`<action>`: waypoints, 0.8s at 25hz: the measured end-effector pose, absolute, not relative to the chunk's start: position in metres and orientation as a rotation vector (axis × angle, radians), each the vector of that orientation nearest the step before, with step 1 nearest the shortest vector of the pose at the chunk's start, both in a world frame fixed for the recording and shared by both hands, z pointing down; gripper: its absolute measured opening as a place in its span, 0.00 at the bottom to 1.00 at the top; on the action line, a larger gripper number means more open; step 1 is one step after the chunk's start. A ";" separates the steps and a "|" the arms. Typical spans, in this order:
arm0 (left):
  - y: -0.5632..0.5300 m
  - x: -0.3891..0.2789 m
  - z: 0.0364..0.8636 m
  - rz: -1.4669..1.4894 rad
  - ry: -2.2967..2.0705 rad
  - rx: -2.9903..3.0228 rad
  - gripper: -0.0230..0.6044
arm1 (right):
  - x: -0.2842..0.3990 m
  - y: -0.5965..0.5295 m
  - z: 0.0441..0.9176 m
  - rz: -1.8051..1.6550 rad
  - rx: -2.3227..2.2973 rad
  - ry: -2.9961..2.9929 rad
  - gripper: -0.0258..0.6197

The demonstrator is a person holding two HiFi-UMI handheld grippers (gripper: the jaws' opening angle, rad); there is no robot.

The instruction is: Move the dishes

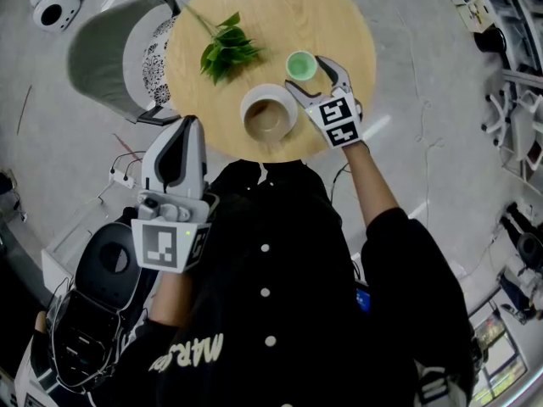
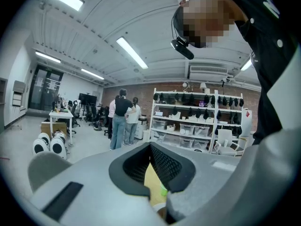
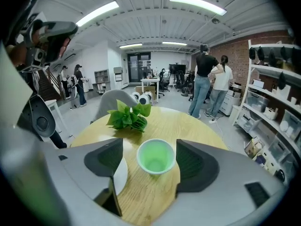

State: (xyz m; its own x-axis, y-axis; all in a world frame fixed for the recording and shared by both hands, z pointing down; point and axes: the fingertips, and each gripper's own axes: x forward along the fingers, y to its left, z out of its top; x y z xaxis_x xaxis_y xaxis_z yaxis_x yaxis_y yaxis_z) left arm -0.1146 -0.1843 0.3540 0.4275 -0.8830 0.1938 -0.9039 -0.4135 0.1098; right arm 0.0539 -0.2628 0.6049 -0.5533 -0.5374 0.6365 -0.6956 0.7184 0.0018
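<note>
A white bowl [image 1: 249,102] with a brownish inside sits near the person's edge of a round wooden table [image 1: 280,11]. A small green cup [image 3: 155,157] stands upright just beyond the bowl and a little to its right, close to it but apart from it. The right hand-held gripper [image 1: 307,73] reaches in from the bowl's right side. Its jaws are spread wide with the cup standing between them, and a strip of bare wood shows on each side of the cup, so neither pad touches it. In the right gripper view the bowl's white rim peeks out behind the left-hand jaw. A sprig of green leaves [image 1: 225,51] lies on the table beyond the bowl and to its left, with its thin stem pointing away from the bowl. The left hand-held gripper [image 1: 190,127] hangs off the table's edge, to the near left of the bowl, with its jaws pressed together at the tips and holding nothing. A grey chair [image 1: 97,53] stands further to the left of the bowl, pushed up against the table
</note>
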 end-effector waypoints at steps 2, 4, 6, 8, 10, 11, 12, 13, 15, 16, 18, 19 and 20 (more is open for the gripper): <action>-0.186 -0.116 0.348 0.120 -1.578 2.486 0.04 | 0.056 -0.249 0.598 0.357 0.926 -2.303 0.57; -0.185 -0.117 0.343 0.098 -1.580 2.494 0.04 | 0.055 -0.231 0.596 0.386 0.909 -2.303 0.55; -0.186 -0.116 0.337 0.060 -1.579 2.499 0.04 | 0.053 -0.214 0.598 0.408 0.884 -2.295 0.51; -0.186 -0.115 0.333 0.038 -1.576 2.506 0.04 | 0.051 -0.198 0.603 0.430 0.863 -2.280 0.47; -0.185 -0.113 0.327 0.008 -1.569 2.510 0.04 | 0.049 -0.184 0.610 0.467 0.850 -2.261 0.43; -0.184 -0.113 0.326 0.004 -1.567 2.514 0.04 | 0.049 -0.179 0.614 0.492 0.847 -2.249 0.41; -0.183 -0.113 0.324 0.004 -1.567 2.518 0.04 | 0.049 -0.174 0.619 0.519 0.848 -2.233 0.38; -0.183 -0.113 0.323 0.004 -1.568 2.522 0.04 | 0.049 -0.170 0.625 0.548 0.851 -2.212 0.36; -0.182 -0.114 0.320 -0.002 -1.571 2.527 0.04 | 0.050 -0.163 0.636 0.607 0.857 -2.167 0.33; -0.182 -0.114 0.319 -0.005 -1.572 2.526 0.04 | 0.049 -0.161 0.640 0.637 0.857 -2.150 0.31; -0.180 -0.114 0.319 0.002 -1.570 2.520 0.04 | 0.045 -0.156 0.646 0.696 0.851 -2.130 0.29; -0.179 -0.114 0.320 0.007 -1.568 2.520 0.04 | 0.043 -0.153 0.648 0.719 0.847 -2.122 0.28; -0.178 -0.113 0.320 0.010 -1.565 2.521 0.04 | 0.042 -0.151 0.651 0.736 0.843 -2.111 0.27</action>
State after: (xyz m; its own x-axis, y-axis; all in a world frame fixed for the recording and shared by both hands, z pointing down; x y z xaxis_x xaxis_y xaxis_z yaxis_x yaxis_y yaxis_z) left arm -0.1131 -0.1780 0.3204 0.4477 -0.8888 0.0975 -0.8900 -0.4326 0.1440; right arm 0.0416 -0.1514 0.6507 -0.5152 -0.3287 0.7916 -0.7496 0.6206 -0.2302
